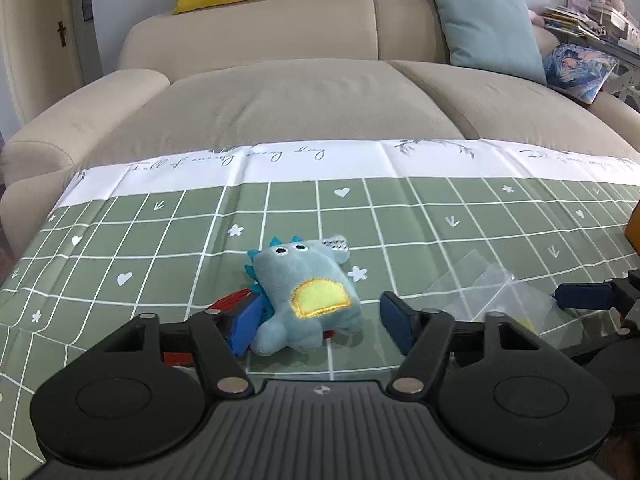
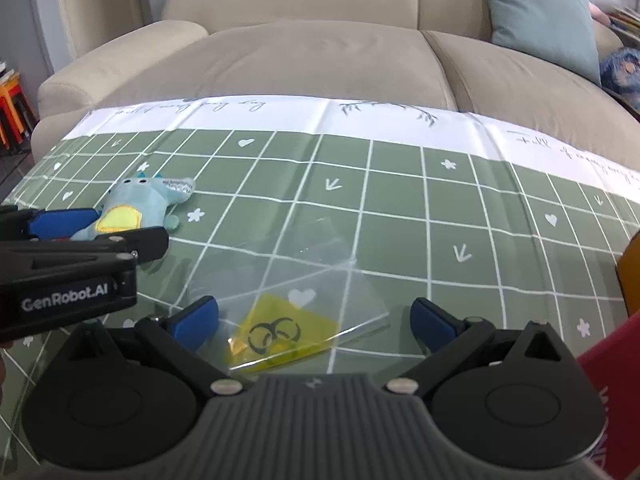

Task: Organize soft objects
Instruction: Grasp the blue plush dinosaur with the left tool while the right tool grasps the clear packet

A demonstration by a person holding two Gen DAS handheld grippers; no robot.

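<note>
A small blue plush monster (image 1: pixel 306 294) with a yellow belly patch lies on the green checked tablecloth (image 1: pixel 420 216). My left gripper (image 1: pixel 320 322) is open, its blue fingers either side of the plush's lower half, the left finger touching it. The plush (image 2: pixel 138 208) and the left gripper (image 2: pixel 96 232) also show at the left of the right wrist view. A clear plastic bag (image 2: pixel 304 300) with a yellow biohazard label lies flat on the cloth. My right gripper (image 2: pixel 316 324) is open and empty, its fingers straddling the bag's near end. The bag (image 1: pixel 484 292) also shows right of the plush.
Something red (image 1: pixel 232 300) lies under the plush and the left finger. A beige sofa (image 1: pixel 304 96) with yellow, grey and teal cushions stands behind the table. An orange object (image 2: pixel 630 272) and a red one (image 2: pixel 608 364) sit at the right edge.
</note>
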